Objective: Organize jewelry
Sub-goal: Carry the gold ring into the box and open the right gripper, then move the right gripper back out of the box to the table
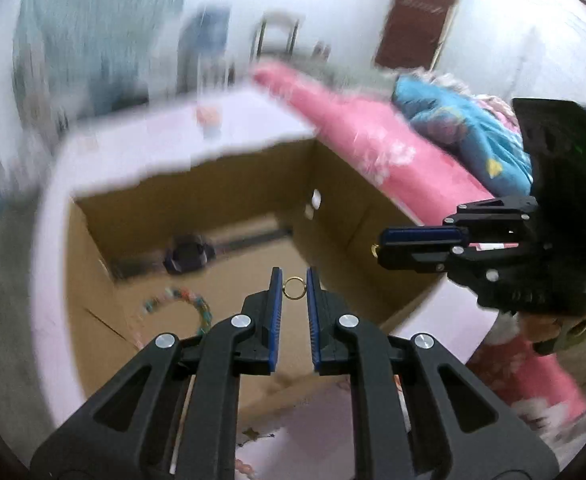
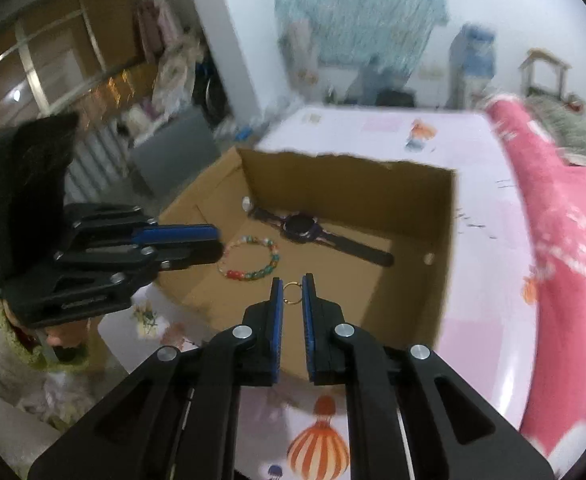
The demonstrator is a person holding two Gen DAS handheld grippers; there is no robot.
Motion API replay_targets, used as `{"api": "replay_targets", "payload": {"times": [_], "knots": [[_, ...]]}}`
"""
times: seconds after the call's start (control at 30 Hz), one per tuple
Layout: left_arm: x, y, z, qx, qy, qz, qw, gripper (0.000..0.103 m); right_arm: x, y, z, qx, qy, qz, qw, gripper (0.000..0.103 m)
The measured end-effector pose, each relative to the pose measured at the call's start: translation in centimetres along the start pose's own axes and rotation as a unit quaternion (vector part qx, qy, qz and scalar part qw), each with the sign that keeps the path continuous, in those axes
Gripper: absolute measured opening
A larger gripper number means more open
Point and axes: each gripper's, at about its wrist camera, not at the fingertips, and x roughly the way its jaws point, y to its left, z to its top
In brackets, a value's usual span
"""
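Observation:
An open cardboard box (image 2: 445, 240) sits on a white patterned table. Inside lie a black wristwatch (image 2: 301, 226) and a coloured bead bracelet (image 2: 251, 258); both also show in the left wrist view, the watch (image 1: 187, 256) and the bracelet (image 1: 181, 304). My left gripper (image 1: 293, 289) is shut on a small gold ring (image 1: 293, 289) above the box. My right gripper (image 2: 292, 293) is shut on another gold ring (image 2: 292, 293) above the box's near side. Each gripper shows in the other's view, the right gripper (image 1: 381, 250) and the left gripper (image 2: 219, 246).
A pink bedspread (image 2: 565, 248) lies along the table's right side, with a blue bundle (image 1: 461, 128) on it. The box's far wall (image 2: 349, 184) stands tall. Furniture and clutter (image 2: 165, 80) fill the room beyond the table.

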Motion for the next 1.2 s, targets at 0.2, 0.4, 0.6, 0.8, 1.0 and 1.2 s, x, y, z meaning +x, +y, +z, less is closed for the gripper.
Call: {"api": "replay_targets", "payload": {"times": [0.2, 0.4, 0.6, 0.8, 1.0, 1.2], "knots": [[6.9, 4.9, 2.1, -0.1, 0.096, -0.02, 0.9901, 0.011, 8.7, -3.7, 3.4, 0.07, 0.139, 0.012, 0.988, 0.01], [9.5, 6.7, 2.1, -0.152, 0.135, -0.02, 0.9789, 0.012, 11.3, -4.2, 4.5, 0.089, 0.175, 0.013, 0.98, 0.01], [9.7, 6.7, 2.2, -0.151, 0.139, -0.015, 0.9785, 0.023, 11.1, -4.9, 4.3, 0.097, 0.173, 0.013, 0.98, 0.011], [9.7, 7.1, 2.2, -0.16, 0.143, -0.019, 0.9765, 0.024, 11.2, -4.9, 4.4, 0.1, 0.166, 0.01, 0.981, 0.017], [9.2, 7.2, 2.0, -0.167, 0.127, -0.029, 0.9773, 0.03, 10.2, -4.3, 4.5, 0.08, 0.134, -0.004, 0.988, 0.026], [5.1, 5.6, 1.7, -0.121, 0.046, -0.008, 0.9915, 0.039, 5.6, -3.3, 4.4, 0.058, 0.045, -0.028, 0.997, 0.031]]}}
